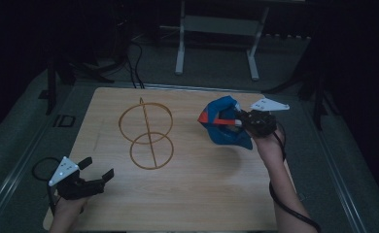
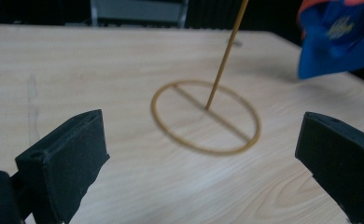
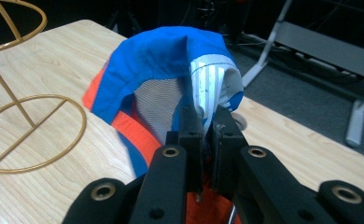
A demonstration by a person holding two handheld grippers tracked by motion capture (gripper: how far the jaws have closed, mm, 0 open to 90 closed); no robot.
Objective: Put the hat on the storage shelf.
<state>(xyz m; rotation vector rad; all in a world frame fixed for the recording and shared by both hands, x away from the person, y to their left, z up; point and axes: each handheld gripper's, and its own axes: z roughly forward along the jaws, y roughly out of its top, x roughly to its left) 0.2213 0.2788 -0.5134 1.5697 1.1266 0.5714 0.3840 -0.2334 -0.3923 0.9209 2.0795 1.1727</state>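
A blue and orange cap (image 1: 222, 127) hangs above the right half of the wooden table (image 1: 187, 194), with my right gripper (image 1: 241, 123) shut on its edge. In the right gripper view the black jaws (image 3: 207, 126) pinch the cap's white inner band (image 3: 212, 86), and the blue crown (image 3: 157, 60) bulges above them. A gold wire stand (image 1: 146, 131), with a base ring, an upright rod and an upper ring, rises at the table's middle. My left gripper (image 1: 100, 169) stands open near the front left, facing the stand's base ring (image 2: 206, 116). The cap's brim (image 2: 339, 37) shows at that view's top right.
A white metal frame (image 1: 216, 29) stands on the dark floor beyond the table. Cables (image 1: 134, 63) run across the floor at the back left. A thick black cable (image 1: 287, 201) trails from my right gripper along the forearm.
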